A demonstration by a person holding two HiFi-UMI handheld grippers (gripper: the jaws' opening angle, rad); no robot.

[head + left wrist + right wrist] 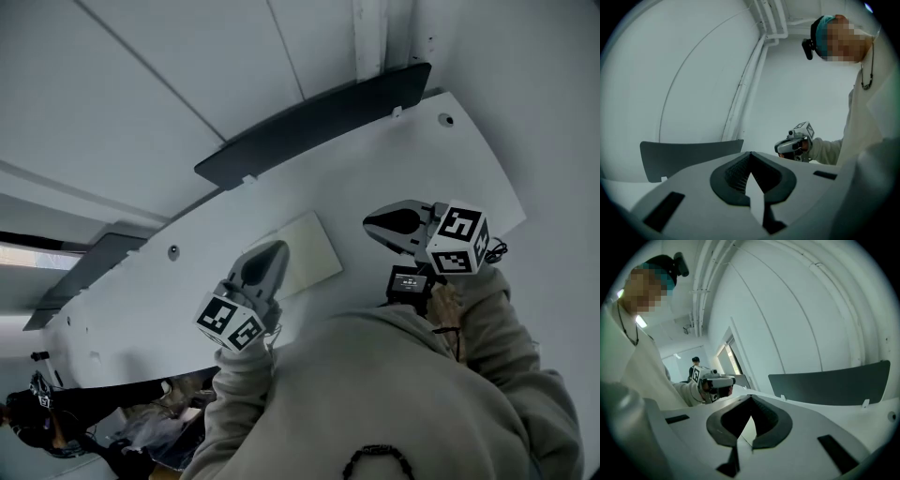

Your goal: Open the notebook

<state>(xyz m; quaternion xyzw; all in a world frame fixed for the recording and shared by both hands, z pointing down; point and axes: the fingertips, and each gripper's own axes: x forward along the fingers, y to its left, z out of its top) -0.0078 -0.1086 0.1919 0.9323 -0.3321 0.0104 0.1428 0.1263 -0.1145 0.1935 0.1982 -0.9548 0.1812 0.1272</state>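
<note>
A closed cream notebook (305, 251) lies flat on the white table (422, 169). My left gripper (279, 247) hangs in the air over the notebook's near left corner, clear of it, jaws together and nothing between them. My right gripper (368, 223) is raised to the right of the notebook, also shut and empty. In the left gripper view the left gripper's (750, 153) tips meet, and the right gripper (787, 146) shows beyond them. In the right gripper view the right gripper's (751, 397) tips meet, with the left gripper (723, 379) beyond them. Neither gripper view shows the notebook.
A dark grey divider panel (319, 117) stands along the table's far edge, and another (94, 262) further left. A round cable hole (446, 119) sits near the far right corner. Bags and clutter (56, 422) lie on the floor at lower left. A person (695, 366) stands far off.
</note>
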